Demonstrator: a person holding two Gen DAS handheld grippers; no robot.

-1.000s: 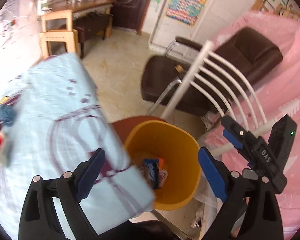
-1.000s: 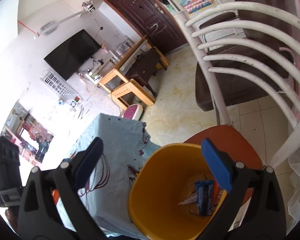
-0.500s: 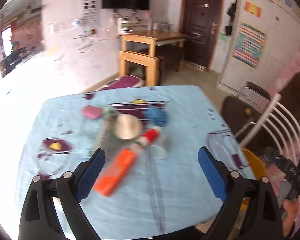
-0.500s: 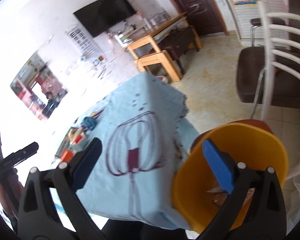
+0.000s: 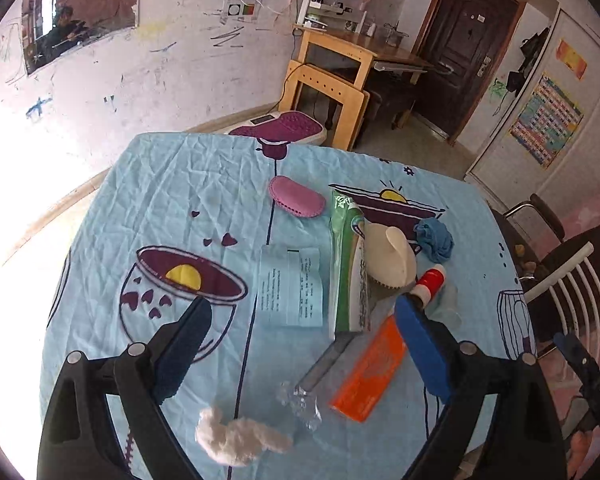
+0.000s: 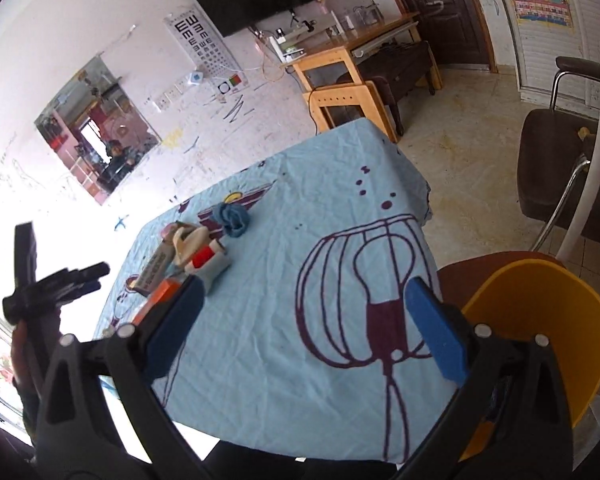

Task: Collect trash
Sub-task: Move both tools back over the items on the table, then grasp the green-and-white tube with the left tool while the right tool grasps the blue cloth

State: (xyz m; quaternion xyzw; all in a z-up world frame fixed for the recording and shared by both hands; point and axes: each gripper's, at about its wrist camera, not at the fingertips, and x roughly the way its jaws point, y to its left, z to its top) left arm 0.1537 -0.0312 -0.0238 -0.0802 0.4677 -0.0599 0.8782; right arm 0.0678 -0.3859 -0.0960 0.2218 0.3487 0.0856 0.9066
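Note:
My left gripper (image 5: 302, 344) hangs open over the near part of the blue-clothed table (image 5: 172, 200), holding nothing. Below it lie a white cotton wad (image 5: 236, 438), a crumpled clear wrapper (image 5: 300, 400), an orange packet (image 5: 374, 376), a green-white packet (image 5: 348, 272), a pale blue paper slip (image 5: 290, 286), a cream brush (image 5: 392, 258), a red-capped tube (image 5: 430, 282), a blue cloth ball (image 5: 436, 238) and a pink pad (image 5: 296, 200). My right gripper (image 6: 304, 324) is open and empty above the table's right side, beside the yellow bin (image 6: 540, 328).
The bin stands on a brown stool (image 6: 492, 268) at the table's corner, with a white slatted chair (image 6: 592, 152) and a dark armchair (image 6: 556, 168) behind. A wooden desk (image 5: 340, 64) and a door (image 5: 460, 40) are at the far wall.
Both grippers swung away from the yellow bin to the table. The left one now looks down on the scattered items; the right one has the bin at its right edge.

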